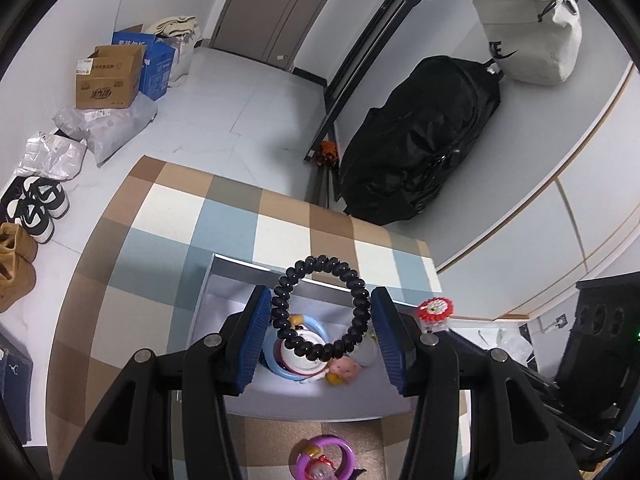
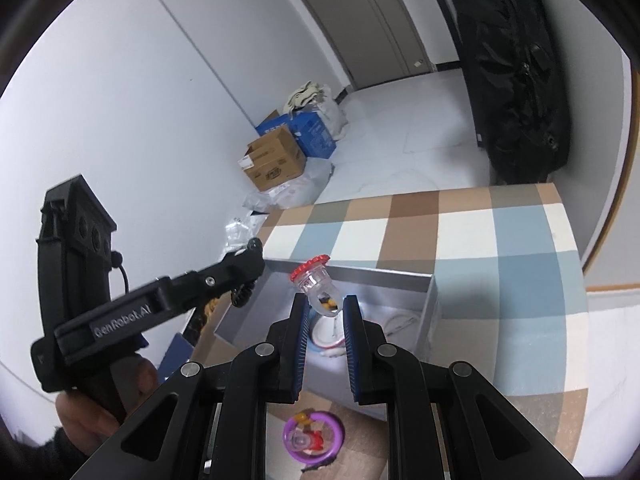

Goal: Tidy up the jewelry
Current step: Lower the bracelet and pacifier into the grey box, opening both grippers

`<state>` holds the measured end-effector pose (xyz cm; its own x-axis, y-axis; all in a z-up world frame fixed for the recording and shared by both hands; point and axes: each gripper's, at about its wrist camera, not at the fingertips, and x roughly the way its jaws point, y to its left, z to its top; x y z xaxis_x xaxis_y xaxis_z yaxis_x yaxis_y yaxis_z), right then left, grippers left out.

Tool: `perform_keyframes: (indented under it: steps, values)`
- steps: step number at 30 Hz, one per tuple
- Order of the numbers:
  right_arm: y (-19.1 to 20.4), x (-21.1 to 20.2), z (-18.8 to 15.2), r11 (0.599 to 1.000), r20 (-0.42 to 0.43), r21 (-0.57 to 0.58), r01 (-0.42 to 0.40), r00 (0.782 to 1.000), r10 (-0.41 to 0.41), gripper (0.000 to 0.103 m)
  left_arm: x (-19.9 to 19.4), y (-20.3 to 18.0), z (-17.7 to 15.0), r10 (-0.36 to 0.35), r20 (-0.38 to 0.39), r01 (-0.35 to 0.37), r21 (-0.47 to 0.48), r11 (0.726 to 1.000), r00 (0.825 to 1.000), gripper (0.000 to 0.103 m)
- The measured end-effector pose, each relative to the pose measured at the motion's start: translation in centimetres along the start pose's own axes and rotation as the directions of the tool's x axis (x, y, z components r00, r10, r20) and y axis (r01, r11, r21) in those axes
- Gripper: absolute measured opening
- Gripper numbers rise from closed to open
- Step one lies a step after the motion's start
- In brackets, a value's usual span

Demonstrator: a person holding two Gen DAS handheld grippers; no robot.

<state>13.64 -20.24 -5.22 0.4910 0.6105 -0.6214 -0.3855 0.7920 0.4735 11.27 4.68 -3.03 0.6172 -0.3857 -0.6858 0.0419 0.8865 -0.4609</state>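
From the left wrist we look steeply down, close over the grey box (image 1: 224, 280) on the checked table (image 1: 168, 216). From the right wrist we look down at it slantwise from the right; both views share box (image 2: 384, 276), table (image 2: 500, 240), floor and door

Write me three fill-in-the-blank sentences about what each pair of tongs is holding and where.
1. The left tongs grip a black beaded ____ by its sides.
2. The right tongs hold a clear toy ring with a ____ top.
3. Both are held above the open grey ____, while a purple ring lies on the checked cloth outside it.

Missing words: bracelet; red; box
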Motion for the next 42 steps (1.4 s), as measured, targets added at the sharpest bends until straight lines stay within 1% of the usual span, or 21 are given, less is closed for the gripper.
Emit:
perform_keyframes:
  steps: [6, 9, 13, 19, 22, 23, 24, 25, 26, 28, 29, 31, 32, 33, 34, 36, 39, 42]
  values:
    - [-0.3, 0.8, 0.0, 0.999, -0.014, -0.018, 0.032, 0.999, -0.032, 0.016, 0.5, -0.4, 0.0, 0.024, -0.007, -0.024, 0.021, 1.000, 1.000, 0.046]
    - [-0.8, 1.2, -0.1, 0.999, -0.025, -0.004, 0.034, 0.999, -0.034, 0.016, 0.9, -0.5, 0.1, 0.015, -0.019, -0.015, 0.018, 1.000, 1.000, 0.046]
    - [-1.4, 1.5, 0.0, 0.999, -0.030, 0.021, 0.032, 0.999, -0.031, 0.016, 1.0, -1.0, 0.0, 0.034, -0.015, -0.034, 0.055, 0.998, 0.999, 0.046]
    - [-1.4, 1.7, -0.2, 0.999, -0.039, 0.021, 0.045, 0.998, -0.044, 0.017, 1.2, -1.0, 0.1, 0.010, -0.024, -0.009, 0.045, 0.999, 1.000, 0.046]
    - [-1.5, 1.3, -0.2, 0.999, -0.028, 0.032, 0.037, 0.999, -0.037, 0.019, 2.0, -0.6, 0.2, -0.037, -0.071, 0.038, 0.010, 0.999, 0.997, 0.049]
    - [-1.5, 1.1, -0.2, 0.999, -0.026, 0.036, 0.030, 0.999, -0.029, 0.019, 2.0, -0.5, 0.2, -0.035, -0.072, 0.035, -0.003, 0.999, 0.997, 0.050]
    - [-1.6, 1.0, -0.2, 0.999, -0.024, 0.039, 0.024, 0.999, -0.023, 0.019, 2.0, -0.3, 0.2, -0.034, -0.069, 0.033, -0.012, 0.999, 0.997, 0.059]
    - [-1.6, 0.8, -0.2, 0.999, -0.019, 0.040, 0.022, 1.000, -0.021, 0.019, 2.0, -0.2, 0.2, -0.033, -0.067, 0.032, -0.018, 0.999, 0.997, 0.075]
    - [-1.7, 0.7, -0.2, 0.999, -0.017, 0.039, 0.023, 1.000, -0.023, 0.020, 1.8, -0.1, 0.3, -0.032, -0.060, 0.031, -0.029, 0.999, 0.998, 0.080]
    - [-1.9, 0.3, -0.3, 0.998, -0.009, 0.044, 0.036, 0.999, -0.036, 0.029, 1.5, 0.2, 0.4, -0.065, -0.049, 0.063, -0.053, 0.997, 0.997, 0.082]
    - [-2.1, 0.1, -0.4, 0.998, -0.005, 0.050, 0.036, 0.999, -0.036, 0.037, 1.5, 0.3, 0.5, -0.070, -0.053, 0.067, -0.065, 0.996, 0.996, 0.082]
    - [-2.5, -0.5, -0.4, 0.997, 0.014, 0.074, 0.018, 1.000, -0.019, 0.038, 1.4, 0.5, 0.4, -0.072, -0.054, 0.068, -0.077, 0.995, 0.996, 0.082]
    - [-2.5, -0.9, -0.3, 0.997, 0.021, 0.078, 0.019, 1.000, -0.020, 0.041, 1.3, 0.5, 0.4, -0.069, -0.048, 0.065, -0.077, 0.995, 0.996, 0.082]
    - [-2.6, -1.2, -0.3, 0.997, 0.030, 0.078, 0.021, 0.999, -0.023, 0.048, 1.0, 0.4, 0.4, -0.057, -0.042, 0.054, -0.072, 0.996, 0.997, 0.082]
    - [-2.6, -1.5, -0.3, 0.997, 0.043, 0.076, 0.024, 0.999, -0.027, 0.052, 0.9, 0.2, 0.4, -0.046, -0.039, 0.044, -0.063, 0.997, 0.998, 0.082]
    - [-2.7, -2.0, -0.4, 0.997, 0.064, 0.073, 0.028, 0.997, -0.033, 0.067, 0.7, -0.1, 0.3, -0.021, -0.032, 0.020, -0.041, 0.999, 0.999, 0.082]
    - [-2.9, -2.5, -0.6, 0.997, 0.073, 0.076, 0.021, 0.997, -0.027, 0.070, 0.2, -0.5, 0.1, 0.005, -0.016, -0.005, -0.012, 1.000, 1.000, 0.082]
    - [-2.6, -2.6, -0.9, 0.998, 0.068, 0.063, 0.019, 0.997, -0.023, 0.071, -0.6, -0.7, -0.3, 0.011, 0.011, -0.011, 0.019, 1.000, 1.000, 0.082]
